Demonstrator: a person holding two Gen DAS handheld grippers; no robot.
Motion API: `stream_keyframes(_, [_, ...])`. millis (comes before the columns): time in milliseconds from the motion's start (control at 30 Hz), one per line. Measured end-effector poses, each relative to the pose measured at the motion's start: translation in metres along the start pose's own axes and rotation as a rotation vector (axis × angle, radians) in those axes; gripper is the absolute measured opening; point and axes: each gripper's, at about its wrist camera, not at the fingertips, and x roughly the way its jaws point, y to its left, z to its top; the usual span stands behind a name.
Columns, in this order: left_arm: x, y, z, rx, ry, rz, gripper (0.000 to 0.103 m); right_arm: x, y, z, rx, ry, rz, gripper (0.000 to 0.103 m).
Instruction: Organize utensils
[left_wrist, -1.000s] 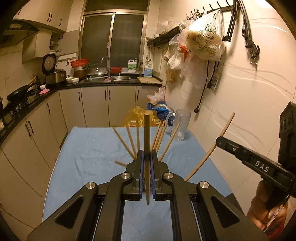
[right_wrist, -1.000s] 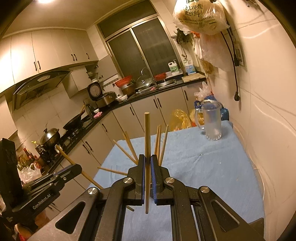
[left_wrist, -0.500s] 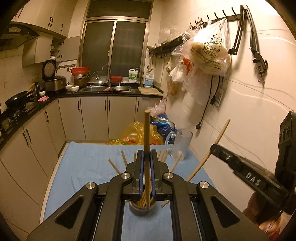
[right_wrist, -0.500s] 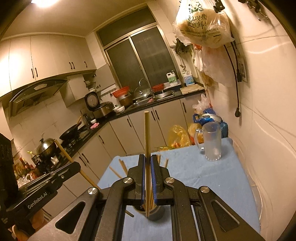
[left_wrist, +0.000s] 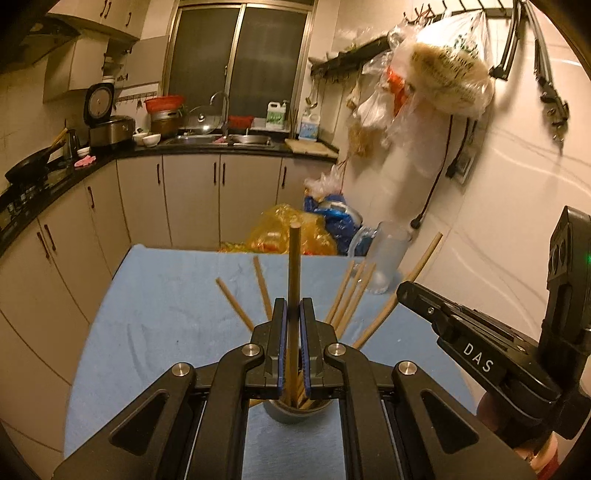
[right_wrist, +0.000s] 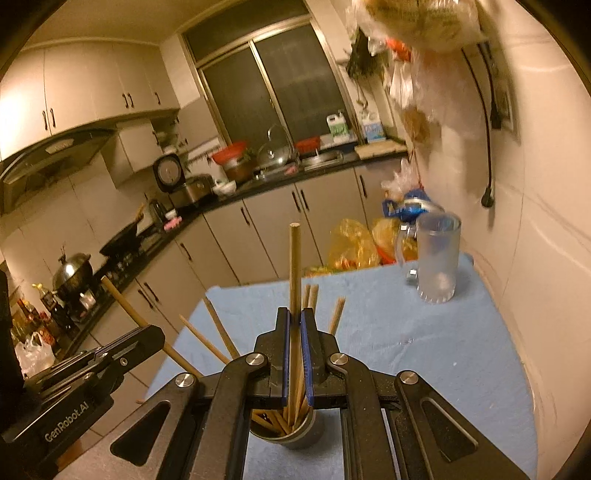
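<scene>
The left hand-held gripper (left_wrist: 291, 321) is clamped on one upright chopstick (left_wrist: 294, 280), and the right hand-held gripper (right_wrist: 294, 328) is clamped on another chopstick (right_wrist: 294, 273). Both sticks hang over a grey cup (right_wrist: 295, 434) of fanned-out chopsticks standing near on the blue-covered counter (right_wrist: 424, 354); their lower ends seem to reach its mouth, though the jaws hide it. A frosted mug (right_wrist: 437, 258) stands far right.

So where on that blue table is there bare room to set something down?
Free: blue cloth between the frosted glass mug and the grey chopstick cup, plus the left side. Crowded: around the cup, where wooden chopsticks splay out.
</scene>
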Motion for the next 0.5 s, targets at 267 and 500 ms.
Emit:
stream_keyframes(267, [-0.006,0.005,-0.004,-0.002,-0.027,0.023,0.021,0.003,-0.009,-0.003,0.021,0.022,0.019,0.012])
stream_keyframes(500, [-0.035,0.011,-0.006,-0.026,-0.099,0.075,0.042,-0.032,-0.01,-0.001,0.024,-0.058,-0.01,0.038])
